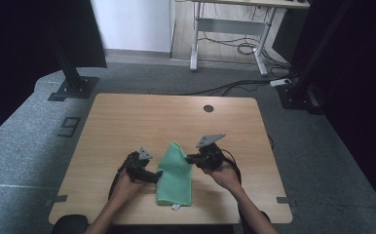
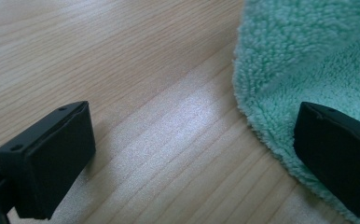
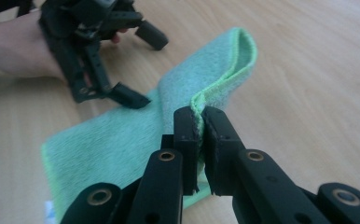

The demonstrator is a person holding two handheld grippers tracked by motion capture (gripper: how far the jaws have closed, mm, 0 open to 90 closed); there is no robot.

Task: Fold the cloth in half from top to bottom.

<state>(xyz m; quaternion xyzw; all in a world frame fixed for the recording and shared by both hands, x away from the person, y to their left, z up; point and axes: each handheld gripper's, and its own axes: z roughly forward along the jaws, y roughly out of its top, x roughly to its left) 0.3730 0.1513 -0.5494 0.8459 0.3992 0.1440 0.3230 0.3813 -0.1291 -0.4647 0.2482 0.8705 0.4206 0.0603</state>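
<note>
While the wooden surface [image 1: 127,126] carries little besides the cloth, the job looks like folding or lifting that green towel [image 1: 176,178], which lies near the front edge between the two hands, already doubled lengthwise with a raised fold along its right side. Judging from this, the step in hand is getting a matching hold on both sides before moving the cloth.

The right gripper [image 3: 200,114] has its jaws closed on the folded edge of the towel, pinching both layers between them; that hold looks secure and should simply be kept level and low so the fold does not slip out.

The left gripper [image 1: 153,176] has its jaws spread wide, one over bare wood and the other over the towel's fuzzy edge [image 2: 257,121]. To do this well, it probably needs to slide its lower jaw under that edge, close on the pile fully, then move in step with the right.

A small white tag [image 1: 175,207] shows at the near hem.
</note>
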